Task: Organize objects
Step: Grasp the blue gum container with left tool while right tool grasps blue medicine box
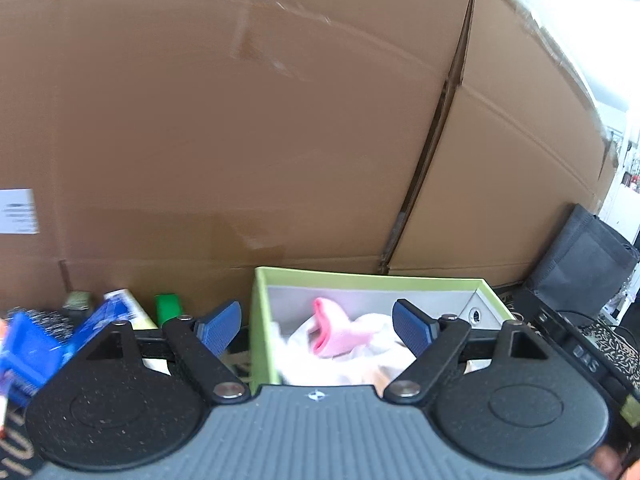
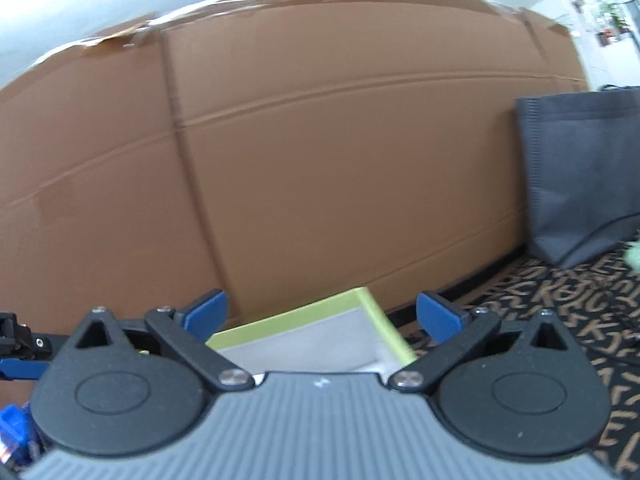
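Two views: the left wrist comes first, then the right wrist.
Left view, left gripper [image 1: 316, 326]: its two blue pads are spread wide apart near the bottom middle, and nothing is pinched between them.
Left view, green box [image 1: 262, 320]: it sits in the lower middle, open on top, with grey walls inside. One pad is outside its left wall and the other is over the inside.
Left view, pink cloth [image 1: 334, 330]: it lies inside the green box on top of white cloth [image 1: 360, 360], between the two pads but not touched by them.
Left view, blue packs [image 1: 36, 352]: they are blurry in the lower left, beside the box.
Left view, green thing [image 1: 168, 308]: small, just left of the box; I cannot tell what it is.
Left view, cardboard wall [image 1: 240, 120]: big and brown, filling the top behind the box.
Right view, right gripper [image 2: 322, 316]: its blue pads are spread wide at the bottom, holding nothing.
Right view, green box [image 2: 372, 312]: one corner shows between the pads, low in the middle, tilted in the picture.
Right view, grey bag [image 2: 580, 172]: it stands at the right edge, against the cardboard wall [image 2: 320, 140].
Right view, patterned mat [image 2: 560, 304]: dark with tan letters, in the lower right under the bag.
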`<state>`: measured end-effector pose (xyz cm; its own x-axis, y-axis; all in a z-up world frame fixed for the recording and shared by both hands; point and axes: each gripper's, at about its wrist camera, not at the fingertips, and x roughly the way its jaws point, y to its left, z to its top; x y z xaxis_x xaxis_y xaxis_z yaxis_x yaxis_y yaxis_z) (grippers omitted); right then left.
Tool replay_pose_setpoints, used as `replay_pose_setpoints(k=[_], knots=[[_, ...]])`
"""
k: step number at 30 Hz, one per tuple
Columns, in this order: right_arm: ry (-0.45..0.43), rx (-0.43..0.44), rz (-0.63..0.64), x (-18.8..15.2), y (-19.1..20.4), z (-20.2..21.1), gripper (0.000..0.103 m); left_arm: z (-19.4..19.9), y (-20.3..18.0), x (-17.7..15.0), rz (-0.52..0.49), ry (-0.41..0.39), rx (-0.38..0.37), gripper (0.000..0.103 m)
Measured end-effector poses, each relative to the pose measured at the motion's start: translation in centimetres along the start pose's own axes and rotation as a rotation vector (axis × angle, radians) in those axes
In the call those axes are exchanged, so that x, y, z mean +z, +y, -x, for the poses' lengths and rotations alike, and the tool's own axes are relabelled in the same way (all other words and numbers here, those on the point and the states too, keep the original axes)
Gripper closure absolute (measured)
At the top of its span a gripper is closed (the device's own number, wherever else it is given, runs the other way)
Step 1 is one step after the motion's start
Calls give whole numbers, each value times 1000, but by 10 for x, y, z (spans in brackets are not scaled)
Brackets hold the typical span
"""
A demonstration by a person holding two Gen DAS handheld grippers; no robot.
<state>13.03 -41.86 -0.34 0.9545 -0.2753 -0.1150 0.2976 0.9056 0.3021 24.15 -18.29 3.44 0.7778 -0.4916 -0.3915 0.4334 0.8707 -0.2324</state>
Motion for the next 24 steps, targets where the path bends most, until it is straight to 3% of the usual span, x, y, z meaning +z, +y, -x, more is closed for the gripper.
replay_pose_setpoints(k=[5,9,15,18,24], knots=[[-26,81,103,-9,32,7,0,38,23,-18,-34,-47,49,16],[-5,129,185,-21,57,7,0,66,57,-37,-1,-63,104,15],[41,266,199,-37,96,16,0,87,115,-71,87,-18,211,15],[61,343,272,-52,124,22,0,92,139,-82,101,8,275,15],[146,465,411,-86,177,31,0,101,169,-84,145,-6,305,15]])
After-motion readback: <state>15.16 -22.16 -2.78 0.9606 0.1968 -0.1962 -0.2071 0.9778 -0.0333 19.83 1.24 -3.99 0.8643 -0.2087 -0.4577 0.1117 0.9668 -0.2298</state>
